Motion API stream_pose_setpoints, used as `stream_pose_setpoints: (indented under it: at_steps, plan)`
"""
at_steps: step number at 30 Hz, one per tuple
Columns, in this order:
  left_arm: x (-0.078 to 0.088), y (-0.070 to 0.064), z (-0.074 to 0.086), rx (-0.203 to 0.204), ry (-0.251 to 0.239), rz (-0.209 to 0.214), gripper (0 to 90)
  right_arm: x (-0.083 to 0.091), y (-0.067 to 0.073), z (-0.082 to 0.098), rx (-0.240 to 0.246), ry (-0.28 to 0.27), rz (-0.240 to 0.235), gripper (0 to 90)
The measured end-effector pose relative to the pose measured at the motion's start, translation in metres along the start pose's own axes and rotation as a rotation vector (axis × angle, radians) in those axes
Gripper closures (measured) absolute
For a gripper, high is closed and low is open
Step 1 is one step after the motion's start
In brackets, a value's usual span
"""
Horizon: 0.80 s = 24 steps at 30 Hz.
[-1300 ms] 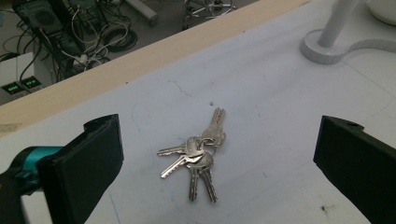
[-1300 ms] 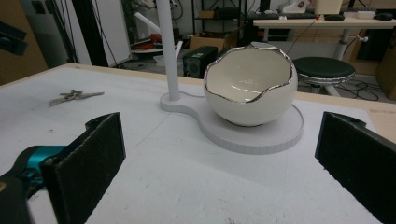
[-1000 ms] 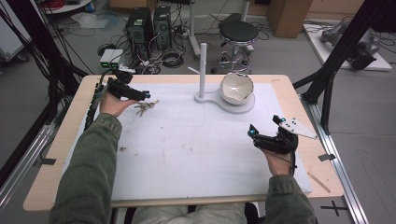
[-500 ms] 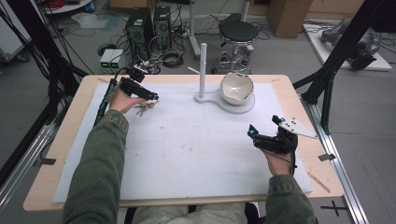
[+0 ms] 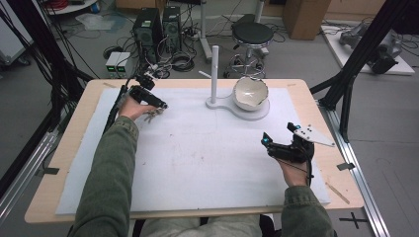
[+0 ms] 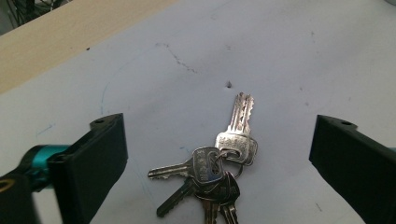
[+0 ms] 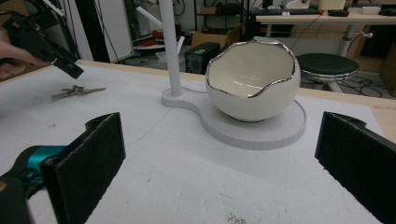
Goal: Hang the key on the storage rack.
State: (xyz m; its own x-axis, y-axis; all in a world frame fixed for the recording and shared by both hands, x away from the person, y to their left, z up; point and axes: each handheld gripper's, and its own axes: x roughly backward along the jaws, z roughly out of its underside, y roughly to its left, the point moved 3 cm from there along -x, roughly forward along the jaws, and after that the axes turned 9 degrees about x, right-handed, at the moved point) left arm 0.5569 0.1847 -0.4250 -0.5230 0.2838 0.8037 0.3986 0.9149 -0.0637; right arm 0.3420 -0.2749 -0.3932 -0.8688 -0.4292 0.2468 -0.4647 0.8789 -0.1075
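Reaching for the keys

My left tongs have just begun closing, wide around the keys, nothing gripped; right tongs idle open, probably waiting.

From above our side of the desk, the high view looks forward and down, far enough back to take in the whole white mat, both our forearms and the floor beyond. The left gripper view rides on the left tongs and looks steeply down, very near the mat, with the keys lying close between its two black jaws. The right gripper view rides on the right tongs, sits low and faces nearly level across the desk toward the bowl and post. It shares the keys and left tongs with the other views.
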Motion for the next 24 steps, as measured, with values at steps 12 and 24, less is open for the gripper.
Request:
stream_pose_setpoints:
  at_steps: [12, 24]
  plan:
    - [-0.014, -0.003, 0.005, -0.002, 0.055, 0.039, 16.9, 0.000, -0.001, 0.001, 0.008, 0.005, 0.001, 0.5]
    - [-0.025, -0.006, 0.009, -0.017, 0.077, 0.024, 33.8, -0.003, 0.000, 0.003, 0.021, 0.020, -0.008, 0.5]
